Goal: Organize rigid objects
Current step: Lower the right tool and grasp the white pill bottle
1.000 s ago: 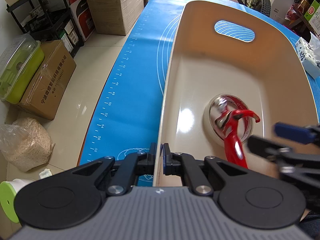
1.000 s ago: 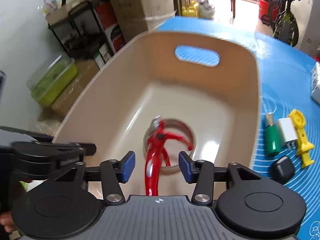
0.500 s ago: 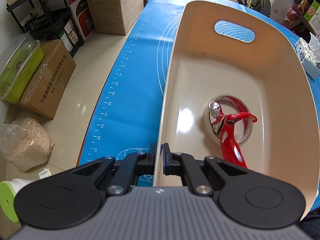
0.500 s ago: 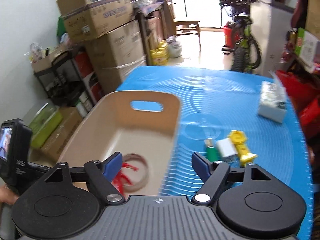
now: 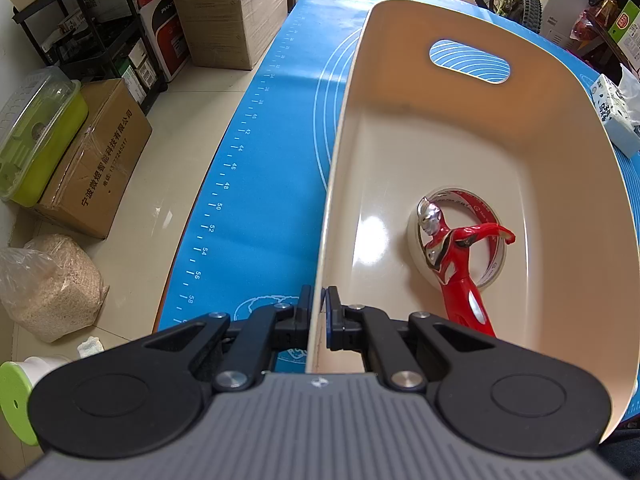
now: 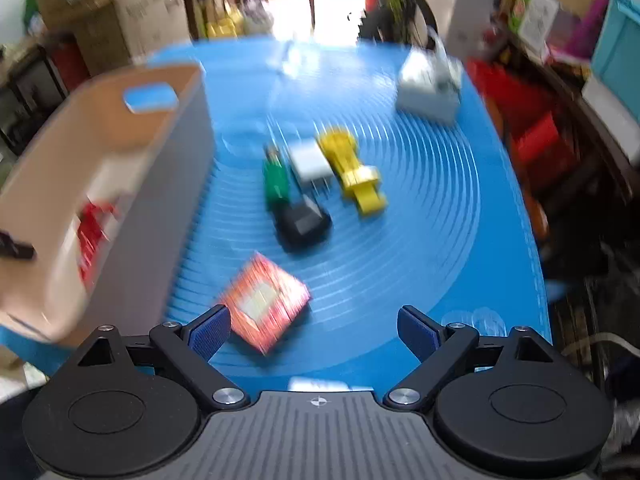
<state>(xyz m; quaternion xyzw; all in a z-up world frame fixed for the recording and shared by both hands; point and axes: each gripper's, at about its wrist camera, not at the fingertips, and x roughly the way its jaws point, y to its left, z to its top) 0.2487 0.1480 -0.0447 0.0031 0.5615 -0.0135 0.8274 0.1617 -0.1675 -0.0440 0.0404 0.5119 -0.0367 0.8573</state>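
Observation:
A beige bin [image 5: 344,128] stands on the blue mat, and my left gripper [image 5: 319,312] is shut on its near rim. Inside lie a red and silver hero figure [image 5: 452,256] and a roll of tape [image 5: 490,276] under it. In the blurred right wrist view my right gripper [image 6: 314,330] hovers over the mat right of the bin [image 6: 152,216], jaws opening and nothing between them. Just ahead of its left finger lies a red square box [image 6: 266,300]. Farther off sit a black case [image 6: 302,222], a green piece [image 6: 276,180], a white charger [image 6: 310,162] and a yellow toy [image 6: 354,170].
A tissue pack [image 6: 428,88] sits at the mat's far right. Off the table's left edge are cardboard boxes [image 5: 96,156], a green crate [image 5: 36,136], a sack of grain [image 5: 52,284] and a shelf. Bicycles and cluttered shelves stand behind the table.
My right gripper has left the bin, swung right over the mat and opened wider. The red figure now lies on the tape roll in the bin. My left gripper has stayed put.

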